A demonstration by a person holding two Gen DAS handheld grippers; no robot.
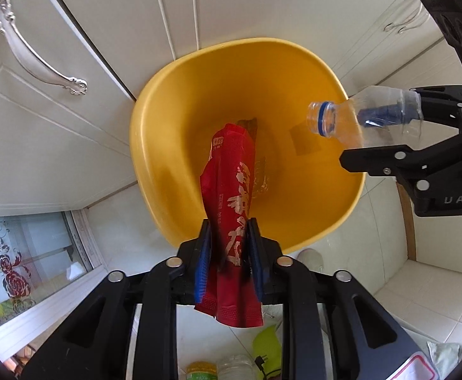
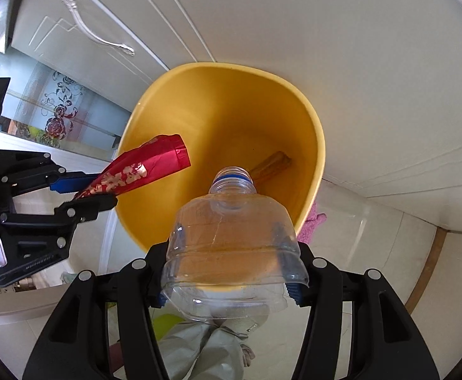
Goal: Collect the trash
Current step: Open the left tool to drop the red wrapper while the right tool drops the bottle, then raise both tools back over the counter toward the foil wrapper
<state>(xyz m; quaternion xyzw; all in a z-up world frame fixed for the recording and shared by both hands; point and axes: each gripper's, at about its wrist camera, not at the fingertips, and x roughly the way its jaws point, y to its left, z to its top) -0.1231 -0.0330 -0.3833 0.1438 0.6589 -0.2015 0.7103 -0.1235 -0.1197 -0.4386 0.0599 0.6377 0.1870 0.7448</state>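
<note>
A yellow bin point(image 1: 174, 101) stands on the floor against white cabinet doors; it also shows in the right wrist view point(image 2: 218, 101). My left gripper point(image 1: 229, 231) is shut on a red snack wrapper point(image 1: 231, 171), which hangs over the bin's opening. The wrapper also shows in the right wrist view point(image 2: 142, 171). My right gripper point(image 2: 227, 247) is shut on a clear plastic bottle top half point(image 2: 231, 237) with a blue neck ring, held over the bin's rim. The bottle shows in the left wrist view point(image 1: 357, 117). A brown stick-like piece point(image 2: 272, 164) lies inside the bin.
White cabinet doors with silver handles point(image 1: 34, 53) stand behind the bin. A glass door with rose print point(image 1: 12, 269) is at the left. A pink cloth point(image 2: 310, 228) lies beside the bin. Bottles point(image 1: 218, 370) and a green item point(image 1: 267, 345) lie on the tiled floor below.
</note>
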